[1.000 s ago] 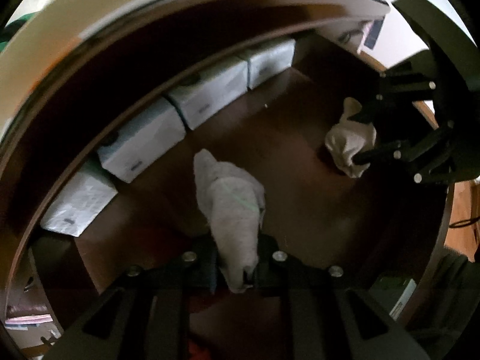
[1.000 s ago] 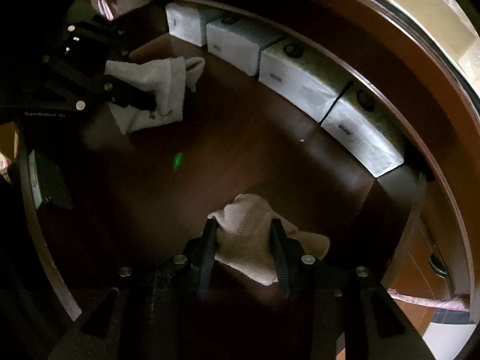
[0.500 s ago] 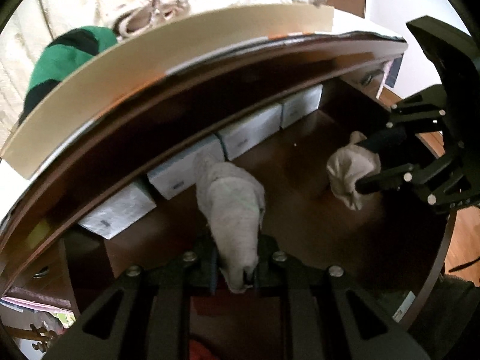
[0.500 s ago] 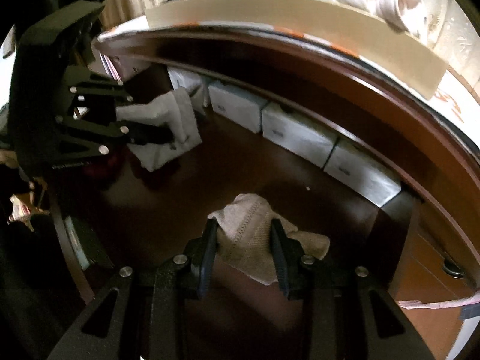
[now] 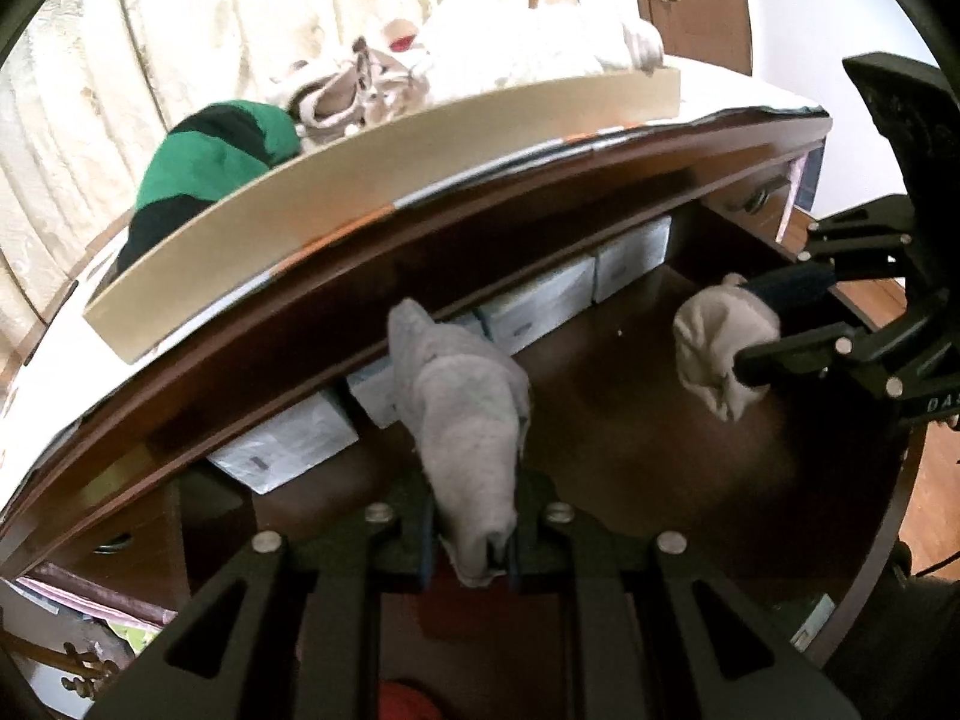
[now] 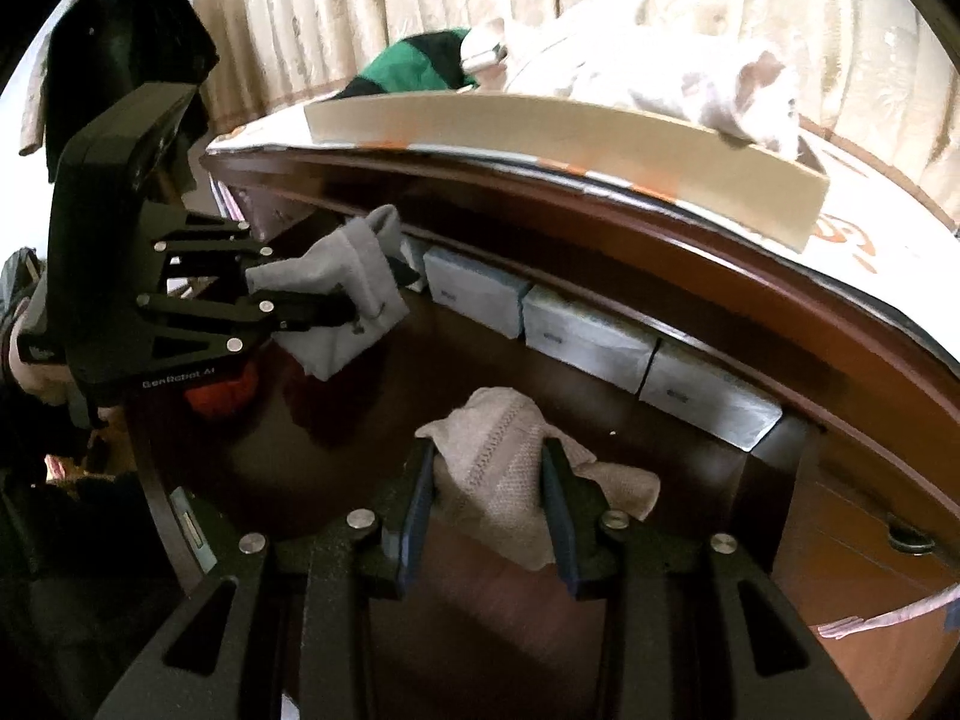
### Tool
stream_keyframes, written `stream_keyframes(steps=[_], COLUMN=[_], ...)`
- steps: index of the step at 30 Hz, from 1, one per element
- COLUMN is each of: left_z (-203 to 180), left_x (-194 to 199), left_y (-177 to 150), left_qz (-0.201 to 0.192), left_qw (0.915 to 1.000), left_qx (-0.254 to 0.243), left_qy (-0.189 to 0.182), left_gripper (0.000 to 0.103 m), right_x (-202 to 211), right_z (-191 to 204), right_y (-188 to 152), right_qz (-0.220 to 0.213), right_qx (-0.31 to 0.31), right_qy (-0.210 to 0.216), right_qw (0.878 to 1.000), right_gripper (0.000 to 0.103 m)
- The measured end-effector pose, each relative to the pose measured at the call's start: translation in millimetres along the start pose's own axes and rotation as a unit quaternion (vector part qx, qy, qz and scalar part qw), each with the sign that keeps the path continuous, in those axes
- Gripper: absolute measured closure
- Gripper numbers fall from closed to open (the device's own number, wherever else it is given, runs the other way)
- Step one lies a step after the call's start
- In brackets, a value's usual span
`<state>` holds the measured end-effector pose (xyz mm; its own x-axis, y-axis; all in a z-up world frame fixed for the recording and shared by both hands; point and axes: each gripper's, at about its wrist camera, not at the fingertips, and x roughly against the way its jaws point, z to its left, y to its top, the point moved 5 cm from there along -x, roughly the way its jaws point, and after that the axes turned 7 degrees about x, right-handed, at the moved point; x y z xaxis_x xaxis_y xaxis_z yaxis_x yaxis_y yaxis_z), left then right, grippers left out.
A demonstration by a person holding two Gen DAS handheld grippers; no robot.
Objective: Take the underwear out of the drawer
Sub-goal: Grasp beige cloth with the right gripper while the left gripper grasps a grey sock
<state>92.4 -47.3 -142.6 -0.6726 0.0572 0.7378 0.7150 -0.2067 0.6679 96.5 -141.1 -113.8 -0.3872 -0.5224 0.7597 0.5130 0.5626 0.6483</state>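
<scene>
My left gripper (image 5: 471, 531) is shut on a grey piece of underwear (image 5: 462, 408) that stands up out of the jaws, lifted above the dark wooden drawer (image 5: 660, 432). In the right wrist view the same left gripper (image 6: 354, 300) holds that grey underwear (image 6: 342, 294) at the left. My right gripper (image 6: 489, 480) is shut on a beige knitted piece of underwear (image 6: 510, 468), bunched between the blue pads. From the left wrist view, the right gripper (image 5: 750, 330) and its beige underwear (image 5: 714, 354) hang over the drawer's right part.
Several pale blue boxes (image 6: 588, 336) line the drawer's back wall. The dresser top (image 5: 420, 216) overhangs them and carries a long cardboard tray (image 6: 570, 138), a green and black garment (image 5: 204, 180) and pale cloth (image 6: 690, 84). A red item (image 6: 219, 396) lies low at the left.
Both grippers have risen and tilted up with their underwear, so the dresser top, the cardboard tray and the curtains have come into view. The grips have not changed.
</scene>
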Motion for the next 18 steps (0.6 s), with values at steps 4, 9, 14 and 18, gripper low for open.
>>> stream_keyframes(steps=[4,9,14,18], left_z=[2.8,6.1,8.0,10.7], left_x=[1.2,2.6,3.9,8.0], left_y=[1.2,1.4,1.4,2.2], left_qz=[-0.012,-0.026,-0.033,-0.037], left_qw=[0.9999,0.9995,0.9992,0.9989], left_qx=[0.010,0.017,0.019,0.023], left_qy=[0.002,0.008,0.012,0.016], left_gripper=[0.089,0.089,0.089,0.089], right_x=[5.2,6.6,10.0,11.8], right_z=[-0.7,-2.3,-4.0,-4.1], right_y=[0.5,-0.7,-0.8,-0.7], right_qz=[-0.017,-0.032,-0.041,-0.047], right_qx=[-0.006,-0.009,-0.014,-0.015], right_qy=[-0.002,-0.005,-0.006,-0.007], right_qw=[1.000,0.999,0.999,0.999], right_gripper=[0.066,0.066,0.066,0.066])
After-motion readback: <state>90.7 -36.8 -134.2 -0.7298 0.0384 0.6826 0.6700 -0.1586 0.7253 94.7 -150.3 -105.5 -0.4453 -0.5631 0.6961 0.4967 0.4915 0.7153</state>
